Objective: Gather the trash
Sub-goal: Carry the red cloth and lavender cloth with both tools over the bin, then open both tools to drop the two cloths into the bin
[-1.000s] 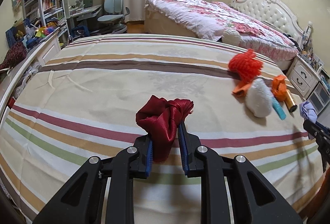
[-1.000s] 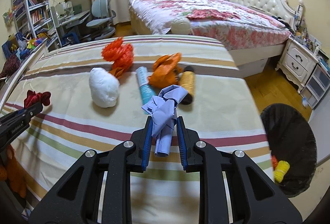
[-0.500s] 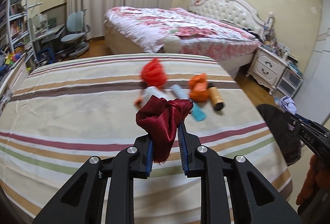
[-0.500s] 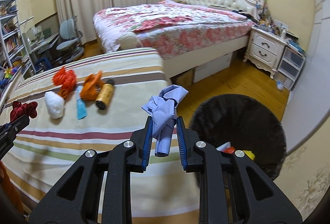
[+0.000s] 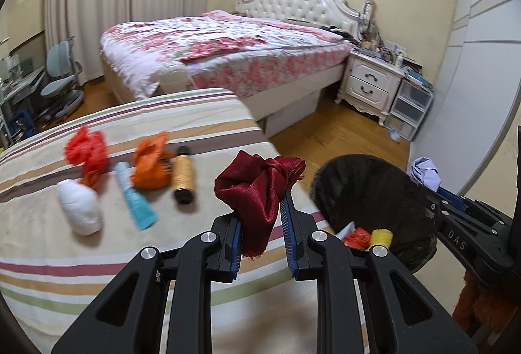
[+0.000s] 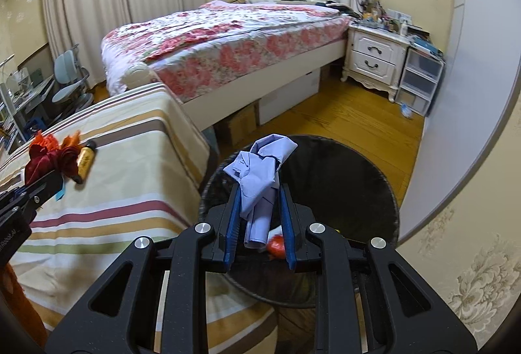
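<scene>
My left gripper is shut on a knotted dark red cloth, held above the striped bed's right edge, beside the black trash bin. My right gripper is shut on a crumpled pale blue cloth, held directly over the black bin. The bin holds a red scrap and a yellow item. On the striped bed lie a red mesh ball, a white wad, a teal tube, an orange wad and an amber bottle.
The striped bed fills the left; the bin stands on the wooden floor at its right corner. Behind are a floral bed, a white nightstand, plastic drawers and a wall to the right.
Both grippers swung to the right with their cloths. The right one went from above the bed to above the bin; the left one came to the bed's right edge next to the bin.
</scene>
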A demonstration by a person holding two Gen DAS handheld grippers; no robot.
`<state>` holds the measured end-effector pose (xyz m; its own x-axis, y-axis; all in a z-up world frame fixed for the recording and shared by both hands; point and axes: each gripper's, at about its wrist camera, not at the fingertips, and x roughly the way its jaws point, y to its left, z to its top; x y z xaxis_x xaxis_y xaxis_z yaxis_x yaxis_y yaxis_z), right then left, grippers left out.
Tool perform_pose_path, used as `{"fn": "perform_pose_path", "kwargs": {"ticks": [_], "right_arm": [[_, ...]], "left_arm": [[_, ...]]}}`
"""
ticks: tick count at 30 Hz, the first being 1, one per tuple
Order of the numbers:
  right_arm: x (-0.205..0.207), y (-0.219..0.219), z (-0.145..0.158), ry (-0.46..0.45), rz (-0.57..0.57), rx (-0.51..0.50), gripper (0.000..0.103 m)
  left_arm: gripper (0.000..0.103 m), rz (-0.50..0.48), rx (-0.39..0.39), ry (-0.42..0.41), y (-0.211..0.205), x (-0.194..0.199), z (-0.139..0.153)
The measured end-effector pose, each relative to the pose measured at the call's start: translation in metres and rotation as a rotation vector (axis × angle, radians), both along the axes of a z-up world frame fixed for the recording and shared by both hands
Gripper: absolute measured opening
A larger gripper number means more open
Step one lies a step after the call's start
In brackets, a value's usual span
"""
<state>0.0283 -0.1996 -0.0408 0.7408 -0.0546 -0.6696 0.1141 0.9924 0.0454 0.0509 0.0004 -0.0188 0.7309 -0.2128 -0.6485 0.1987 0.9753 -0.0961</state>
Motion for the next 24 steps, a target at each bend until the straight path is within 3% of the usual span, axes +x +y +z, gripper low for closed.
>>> {"fn": "perform_pose_path", "kwargs": {"ticks": [9, 24], "right_arm": [[0.019, -0.034, -0.016, 0.033, -0.056, 0.009, 0.022], [0.025, -0.064, -0.036, 0.061, -0.118, 0.01, 0.022]], "left_arm": [[0.022, -0.08, 0.037, 0.005, -0.058, 0.028, -0.011], [0.022, -0.112, 0.115, 0.047, -0.106, 0.052, -0.031]]}}
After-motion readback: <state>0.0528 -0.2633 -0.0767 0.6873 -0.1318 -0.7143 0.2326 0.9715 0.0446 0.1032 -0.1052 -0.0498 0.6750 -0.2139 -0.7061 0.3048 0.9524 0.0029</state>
